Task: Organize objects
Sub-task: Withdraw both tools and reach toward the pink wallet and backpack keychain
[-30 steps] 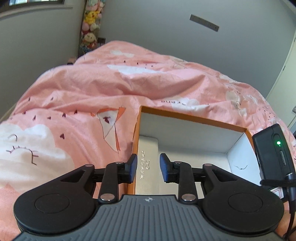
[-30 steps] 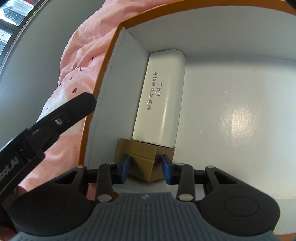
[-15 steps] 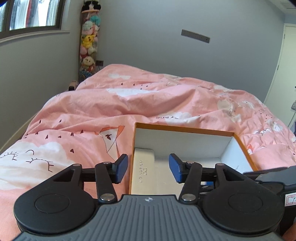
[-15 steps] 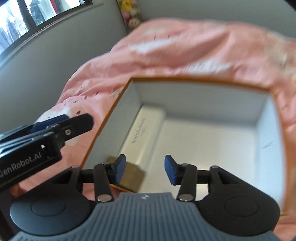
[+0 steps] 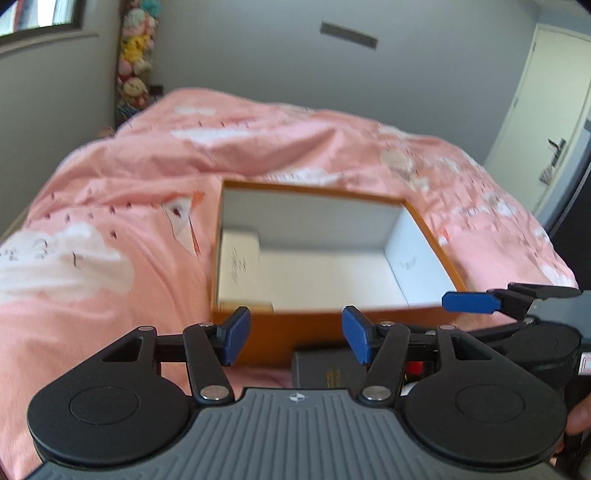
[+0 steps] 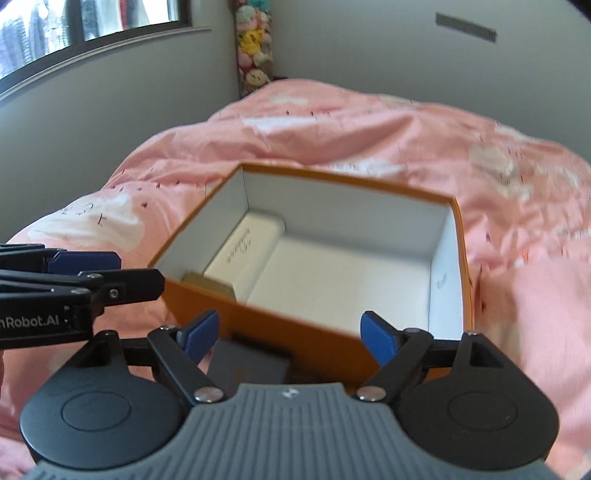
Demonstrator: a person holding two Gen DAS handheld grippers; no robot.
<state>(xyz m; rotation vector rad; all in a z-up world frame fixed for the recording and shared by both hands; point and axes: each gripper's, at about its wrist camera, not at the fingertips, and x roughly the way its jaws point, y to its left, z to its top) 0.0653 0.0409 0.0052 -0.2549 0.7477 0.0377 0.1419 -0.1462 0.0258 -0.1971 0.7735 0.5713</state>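
Both grippers have backed out of the orange box [image 5: 332, 336] since a second ago: then the right one sat low inside it at the small brown box, and the left one hung over the box's left wall; now both hang in front of the box's near wall. The left gripper [image 5: 295, 338] has its jaws spread wide with nothing between them, wider than half a second ago. The right gripper [image 6: 286, 338] is likewise wide apart and holds nothing.

The orange box lies on the pink duvet [image 5: 110, 206], open at the top, white inside. A white case [image 6: 245, 254] with fine lettering lies along the box's left wall, and the small brown box [image 6: 210, 286] sits at the case's near end, in the box's near left corner. The rest of the box floor, right of the case, is bare white. A dark flat box [image 5: 327, 371] lies on the duvet against the outside of the orange box's near wall, just below the grippers.

The right wrist view shows the brown box; in the left wrist view the near wall hides it. The left view shows a door [image 5: 546, 122] far right of the box; the right view shows a window [image 6: 92, 22] up left. Plush toys [image 6: 255, 48] are stacked in the room corner beyond the box.
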